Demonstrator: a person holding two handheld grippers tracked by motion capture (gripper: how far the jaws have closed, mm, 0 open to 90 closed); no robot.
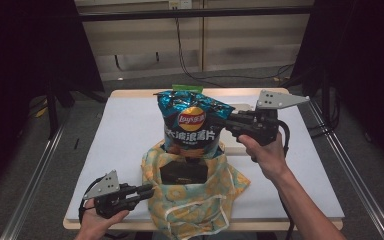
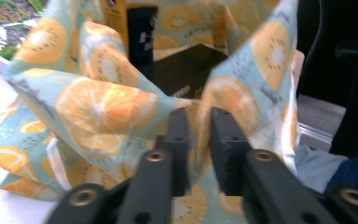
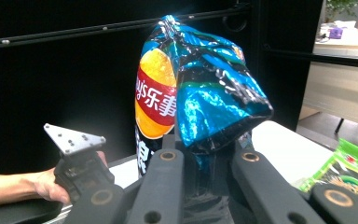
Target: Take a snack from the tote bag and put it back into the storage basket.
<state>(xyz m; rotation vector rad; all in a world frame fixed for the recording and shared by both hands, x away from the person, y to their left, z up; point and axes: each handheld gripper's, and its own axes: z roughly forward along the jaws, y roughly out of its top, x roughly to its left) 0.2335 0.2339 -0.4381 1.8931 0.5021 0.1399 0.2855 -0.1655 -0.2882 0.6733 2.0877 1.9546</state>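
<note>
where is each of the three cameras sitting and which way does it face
High view: above the person's side, looking forward and down on the table; both forearms, left gripper and right gripper show.
Left gripper view: rides the left gripper, facing the fruit-print bag pinched between its jaws.
Right gripper view: rides the right gripper, facing the chip bag it clamps; the left hand shows beyond.
Shared: high and right gripper views both show the chip bag.

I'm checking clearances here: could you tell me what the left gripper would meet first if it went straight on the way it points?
The left gripper already pinches the orange-print cloth bag. Pushing on, it would probably meet the black box inside the bag next, though depth is unclear.
</note>
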